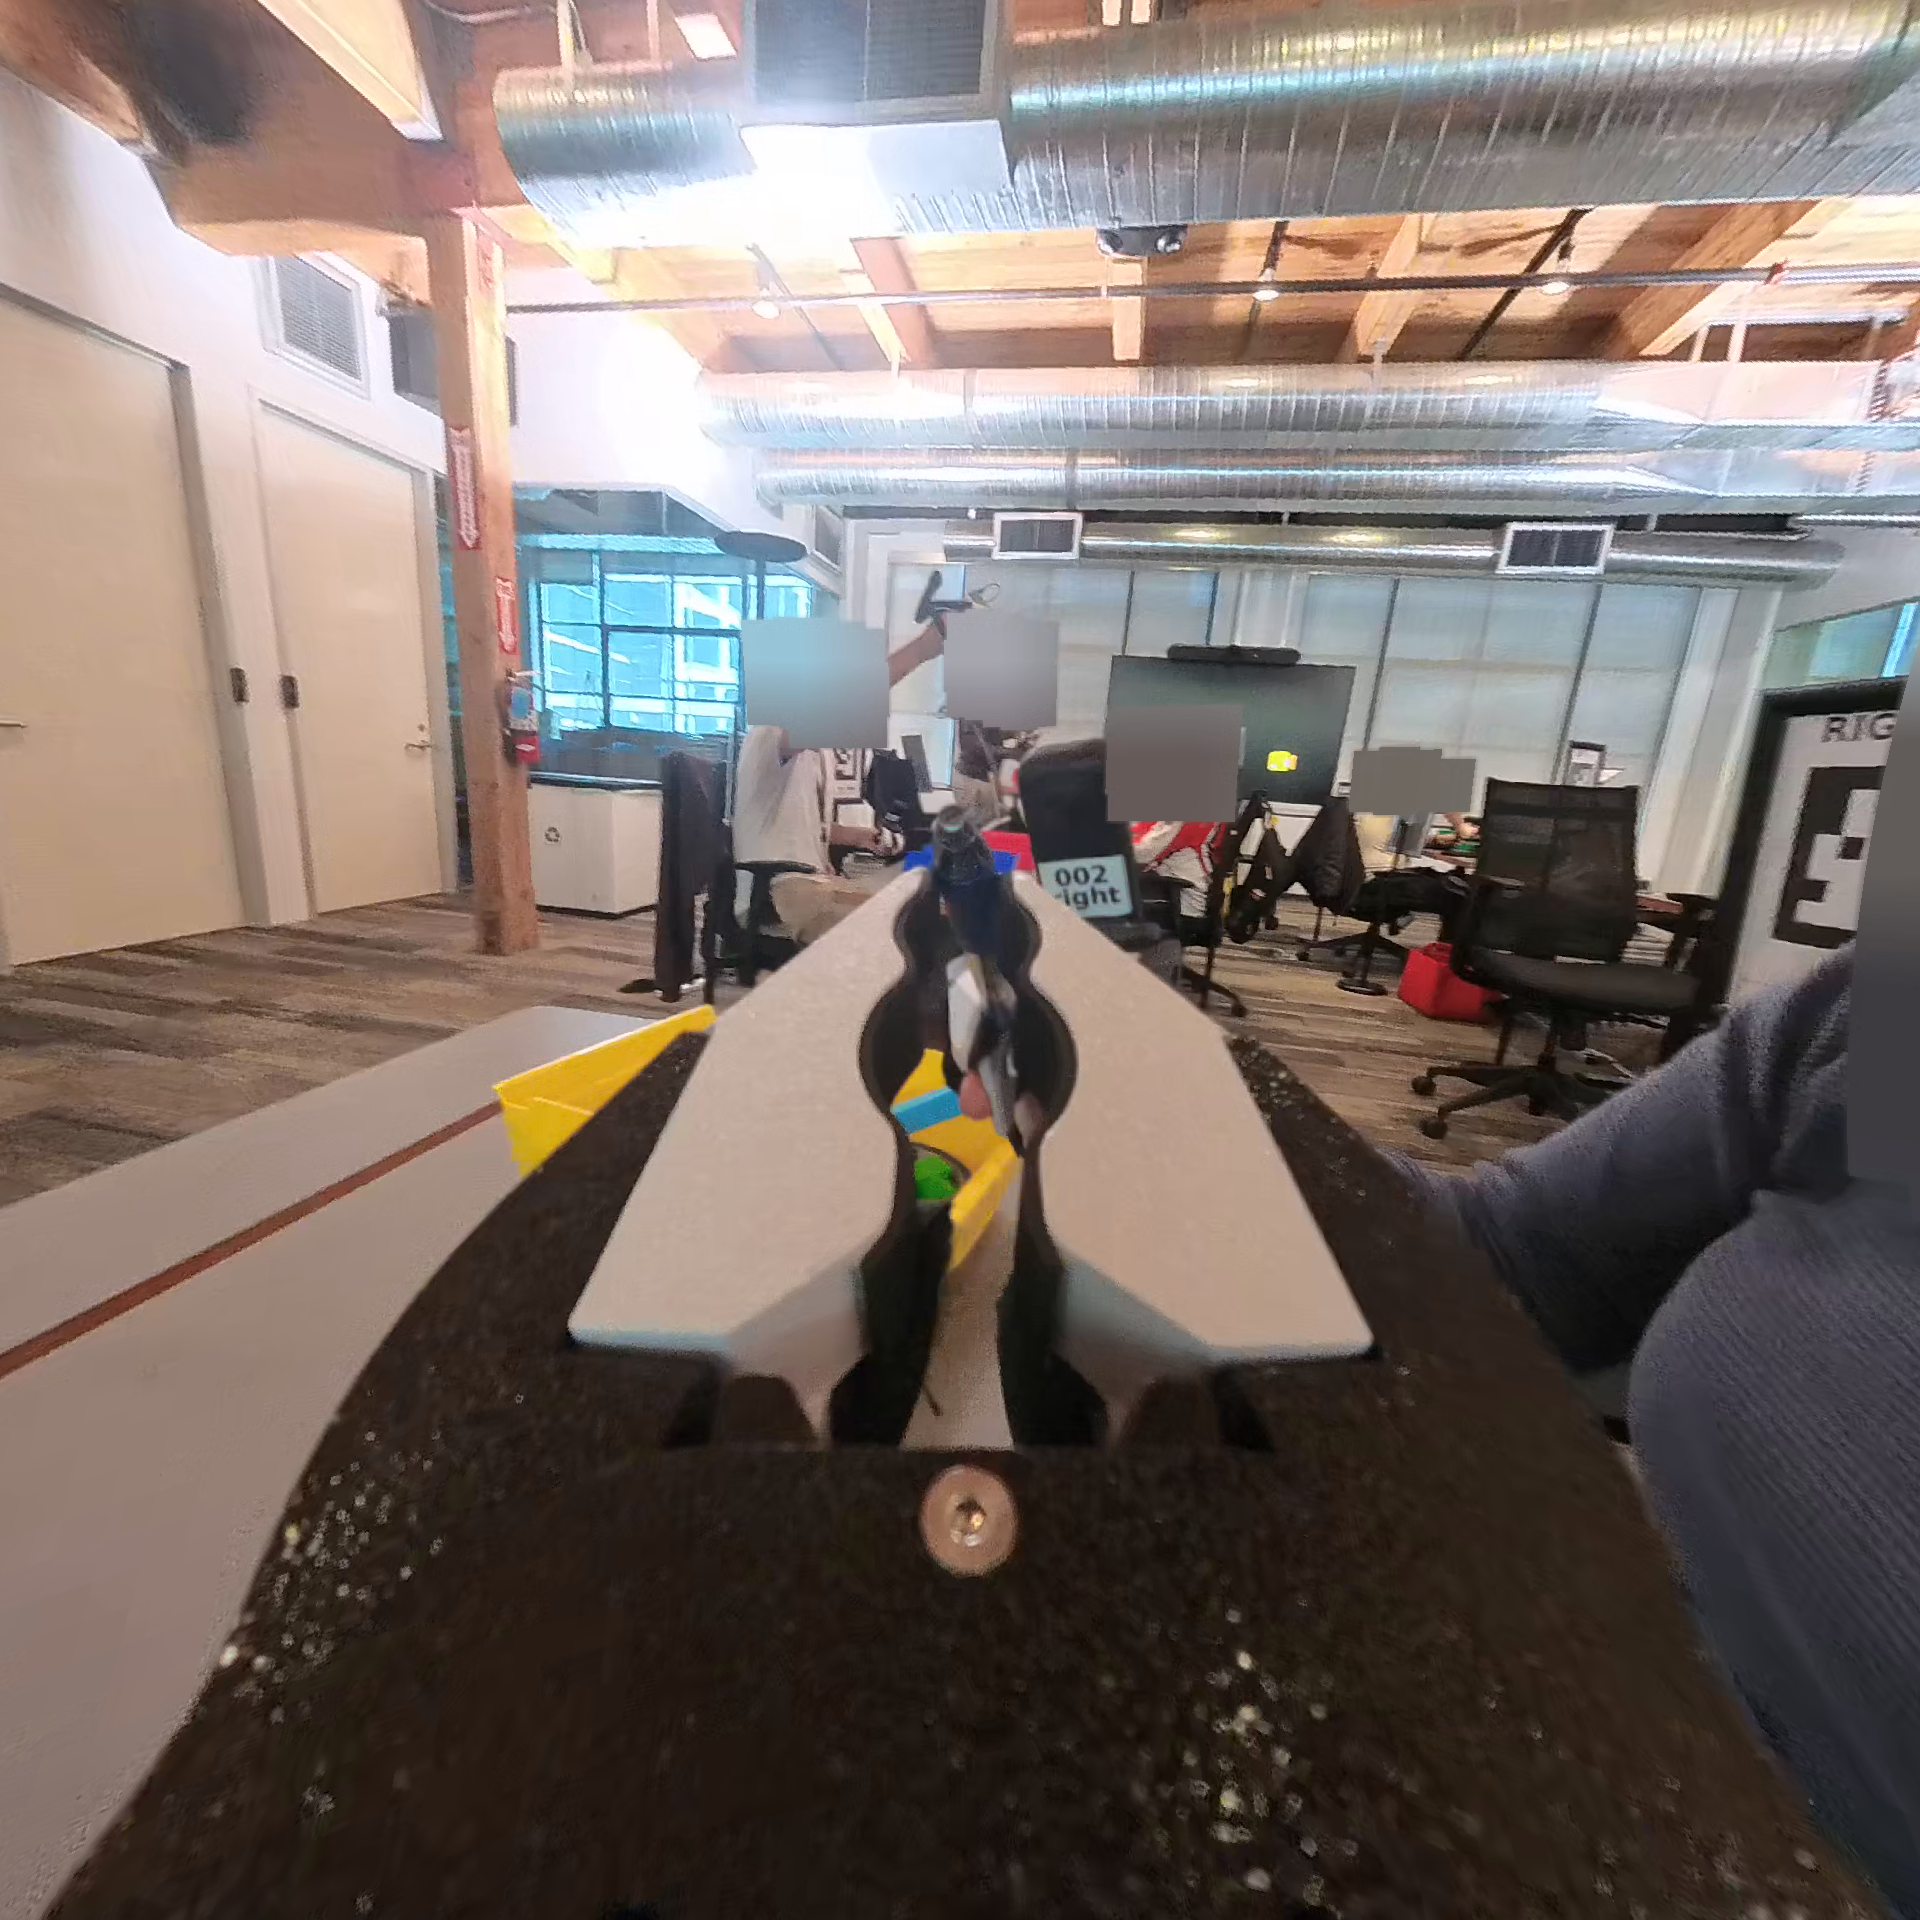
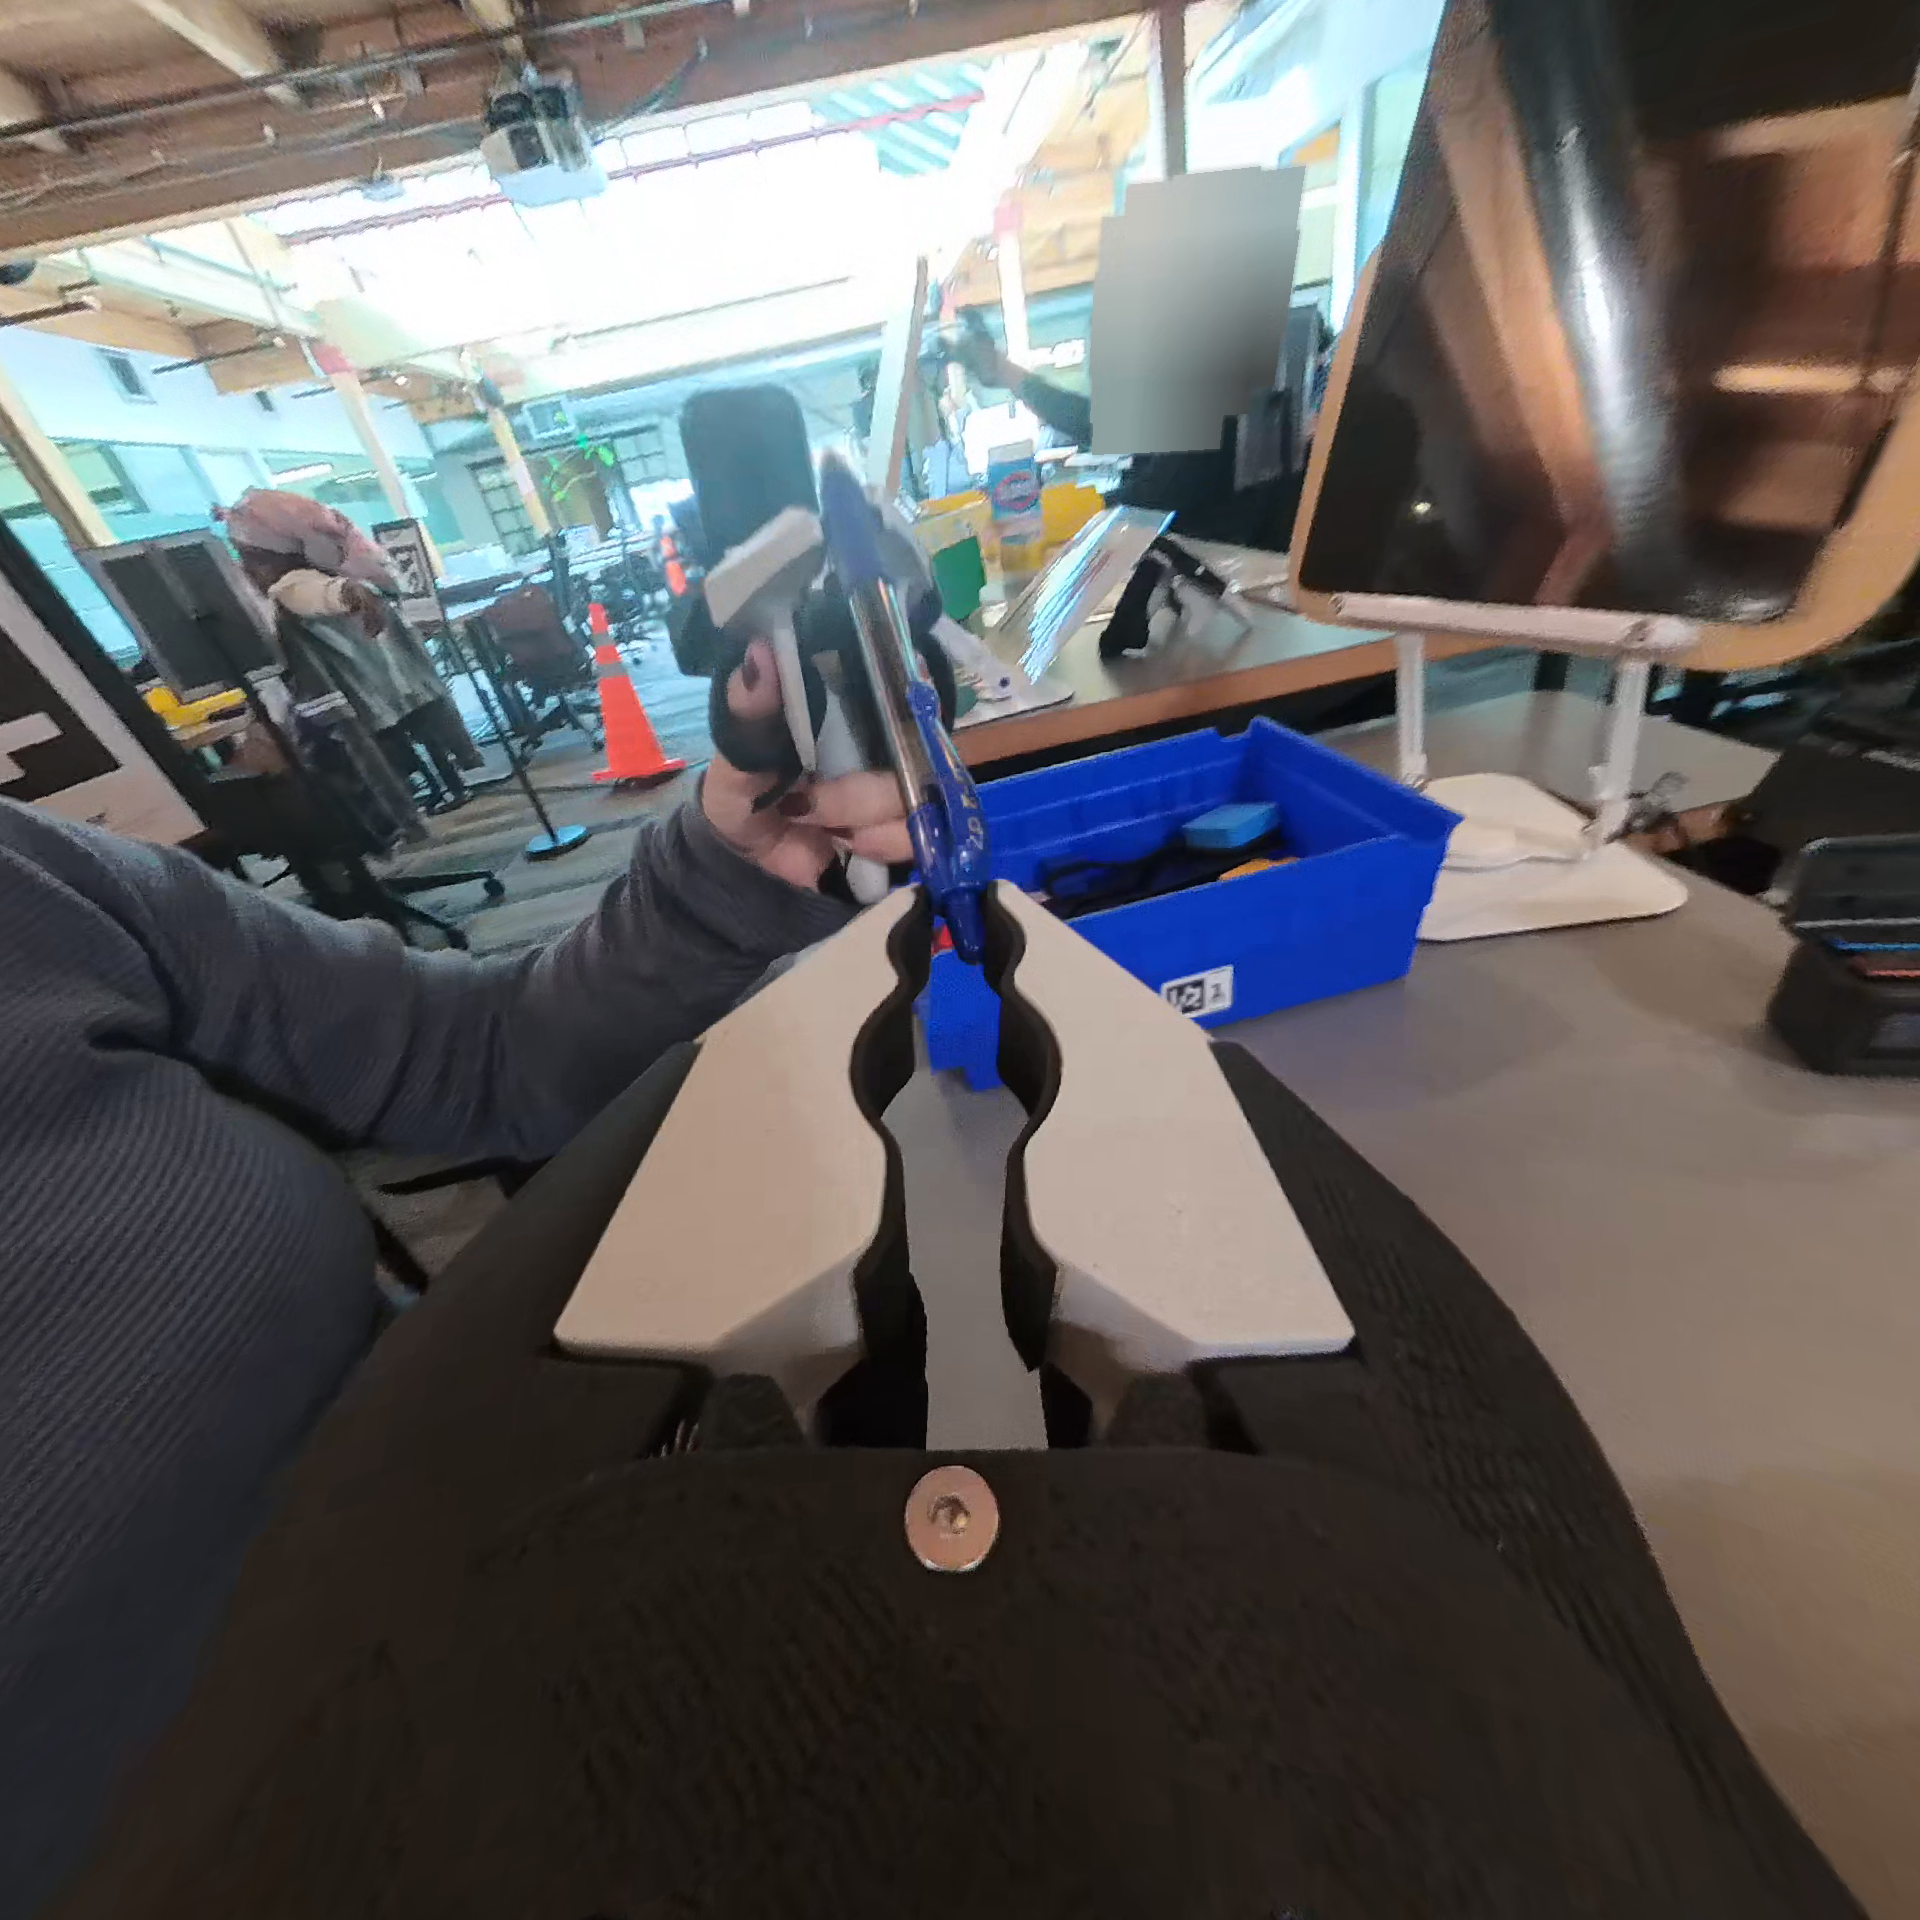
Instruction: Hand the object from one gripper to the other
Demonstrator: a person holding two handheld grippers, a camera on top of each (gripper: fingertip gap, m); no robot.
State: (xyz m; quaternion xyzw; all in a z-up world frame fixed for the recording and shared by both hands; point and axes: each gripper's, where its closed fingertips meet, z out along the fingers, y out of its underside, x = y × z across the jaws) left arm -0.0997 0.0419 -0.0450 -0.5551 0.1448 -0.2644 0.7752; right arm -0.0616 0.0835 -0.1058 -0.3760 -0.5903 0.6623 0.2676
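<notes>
— Above the desk [image 2: 1558, 1143], just off the near end of the blue bin [image 2: 1299, 935]: what is held there, and by what?

— One blue pen [image 2: 894, 675], clear of the desk and touching nothing on it. The right gripper [image 2: 961, 914] has its jaws drawn narrow on the pen's lower end. The left gripper [image 1: 968, 883] has its jaws narrow on the pen too, at their very tips. In the right wrist view it shows blurred at the pen's upper part, so contact there is best judged from its own camera.

— Why two grips on one pen?

— My judgement: this is the middle of the handover. Each gripper takes an opposite end, so neither blocks the other and the pen is never unsupported. It stands steeply tilted between them. Which side is giving and which is receiving cannot be told.

— What is the risk?

— Both holds are at the tips on a slim, smooth barrel. If one side releases before the other is firm, the pen may pivot or drop.

— Give me the count.

— One pen, two grippers and one hand [image 2: 821, 810] visible on the left gripper's handle. There is one blue bin, holding several items I cannot count. One yellow bin [image 1: 582, 1081] holds small green and blue pieces, its place on the desk unclear behind the jaws. One dark screen [image 2: 1558, 416] stands on a white stand toward the far right of the desk. One orange cone [image 2: 623, 707] is on the floor beyond.
</notes>
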